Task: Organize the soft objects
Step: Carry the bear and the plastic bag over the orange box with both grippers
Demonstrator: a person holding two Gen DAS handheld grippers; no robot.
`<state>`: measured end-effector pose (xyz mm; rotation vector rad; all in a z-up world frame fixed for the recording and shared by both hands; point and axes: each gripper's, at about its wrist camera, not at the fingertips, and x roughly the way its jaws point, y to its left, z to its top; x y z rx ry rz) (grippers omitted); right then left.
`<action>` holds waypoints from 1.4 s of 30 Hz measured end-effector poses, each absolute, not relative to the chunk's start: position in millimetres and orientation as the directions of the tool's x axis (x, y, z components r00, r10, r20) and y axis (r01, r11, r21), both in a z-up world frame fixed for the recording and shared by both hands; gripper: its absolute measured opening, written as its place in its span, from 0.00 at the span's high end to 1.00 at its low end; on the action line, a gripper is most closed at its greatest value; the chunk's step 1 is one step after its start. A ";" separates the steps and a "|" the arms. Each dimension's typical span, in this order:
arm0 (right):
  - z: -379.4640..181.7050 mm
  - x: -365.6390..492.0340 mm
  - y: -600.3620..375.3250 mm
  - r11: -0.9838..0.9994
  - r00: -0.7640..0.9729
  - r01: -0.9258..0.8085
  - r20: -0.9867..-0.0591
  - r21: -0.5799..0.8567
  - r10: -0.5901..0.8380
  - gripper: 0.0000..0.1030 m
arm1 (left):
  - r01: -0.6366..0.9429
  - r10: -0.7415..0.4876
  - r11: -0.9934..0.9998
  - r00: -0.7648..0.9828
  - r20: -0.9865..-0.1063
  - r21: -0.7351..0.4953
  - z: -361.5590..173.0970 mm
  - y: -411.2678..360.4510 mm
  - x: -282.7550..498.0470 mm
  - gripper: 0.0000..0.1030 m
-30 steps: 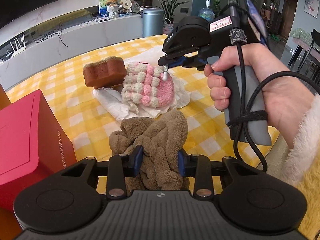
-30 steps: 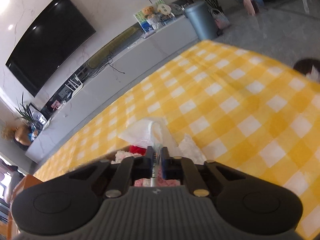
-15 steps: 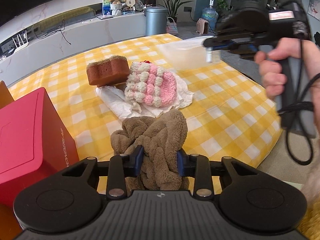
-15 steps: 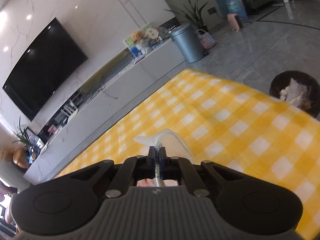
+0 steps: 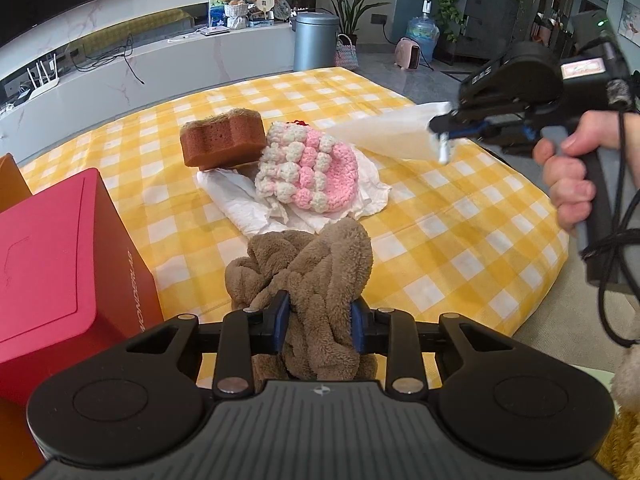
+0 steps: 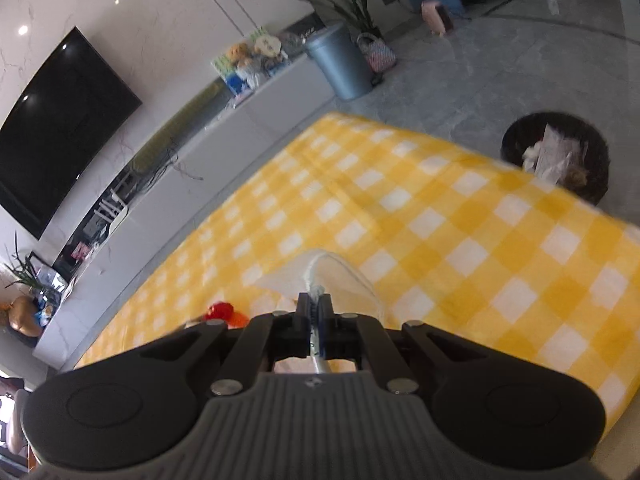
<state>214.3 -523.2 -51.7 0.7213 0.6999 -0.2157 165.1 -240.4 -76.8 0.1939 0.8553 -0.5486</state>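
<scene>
My left gripper [image 5: 319, 322] is shut on a brown fluffy towel [image 5: 308, 264] at the near edge of the yellow checked table [image 5: 460, 240]. Beyond it a pink and white crocheted hat [image 5: 308, 168] lies on crumpled white paper [image 5: 240, 200], with a brown sponge [image 5: 222, 142] at its left. My right gripper [image 5: 440, 136] is shut on a clear plastic bag [image 5: 388, 136] and holds it in the air right of the hat. In the right wrist view the bag [image 6: 340, 276] hangs from the shut gripper [image 6: 315, 304] above the table.
A red box [image 5: 60, 264] stands at the left, close to my left gripper. A dark waste basket [image 6: 556, 156] sits on the floor beyond the table's right edge. A red object [image 6: 219, 312] shows low in the right wrist view.
My right gripper has lifted the plastic bag off the hat and carried it right and up. My left gripper has stayed shut on the towel.
</scene>
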 end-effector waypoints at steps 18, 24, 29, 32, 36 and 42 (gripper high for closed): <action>15.9 191.0 -494.6 0.781 0.881 0.222 -0.463 0.583 0.095 1.00 | 0.513 -0.381 0.858 0.600 -0.703 -0.027 -33.3 -230.0 148.7 0.86; 42.4 182.7 -468.0 0.808 0.907 0.132 -0.398 0.575 0.136 1.00 | 0.499 -0.390 0.864 0.579 -0.716 -0.067 -24.9 -213.1 145.7 0.89; 55.5 182.2 -444.3 0.835 0.908 0.072 -0.381 0.546 0.171 1.00 | 0.487 -0.425 0.866 0.594 -0.683 -0.116 -5.8 -185.9 137.5 0.89; 67.0 181.2 -428.2 0.839 0.912 0.010 -0.349 0.544 0.215 1.00 | 0.461 -0.429 0.878 0.635 -0.642 -0.131 18.2 -160.8 131.0 0.89; 88.5 175.8 -401.8 0.844 0.914 -0.107 -0.282 0.525 0.292 1.00 | 0.386 -0.392 0.911 0.705 -0.591 -0.144 47.5 -113.7 123.9 0.89; 119.3 163.5 -342.4 0.860 0.896 -0.256 -0.226 0.442 0.383 1.00 | 0.244 -0.295 0.955 0.797 -0.526 -0.167 66.7 -35.4 118.1 0.89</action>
